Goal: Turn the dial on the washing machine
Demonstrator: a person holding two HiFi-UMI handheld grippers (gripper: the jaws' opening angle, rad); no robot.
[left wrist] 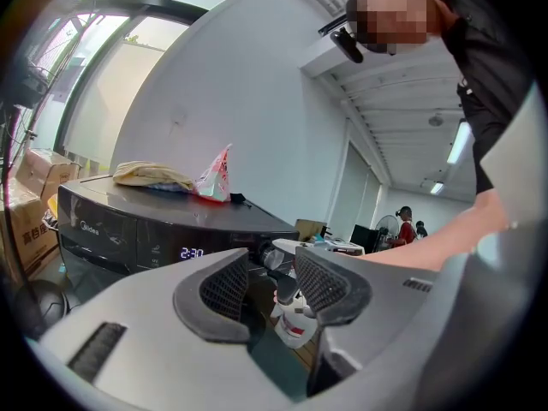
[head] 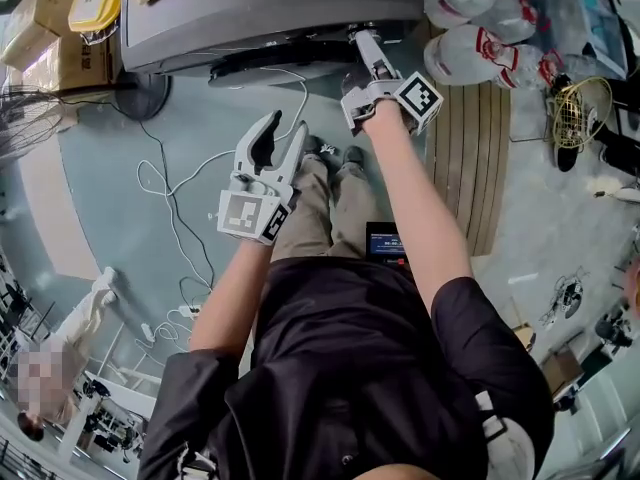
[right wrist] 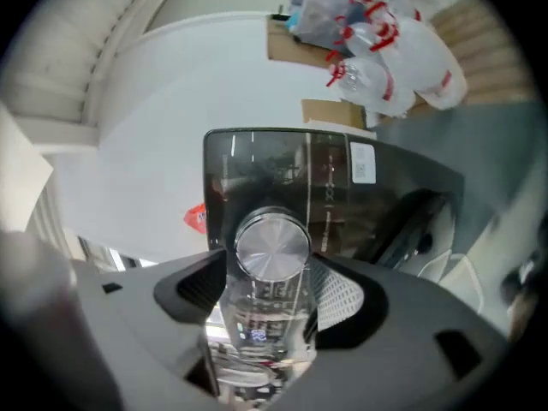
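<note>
Right gripper (right wrist: pixel 272 274) — jaws closed on the silver dial (right wrist: pixel 272 243), one pad against each side of it. The washing machine (right wrist: pixel 377 204) panel sits directly behind. Left gripper (left wrist: pixel 272 272) — jaws wide apart, nothing gripped.

Floor (head: pixel 100 193): washing machine (head: pixel 270 8); white cable (head: pixel 190 178); wooden mat (head: pixel 470 168)

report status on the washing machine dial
Right tool clamped on the dial of the washing machine. Left tool open, empty, clear of the machine. Nothing blocking the dial.
</note>
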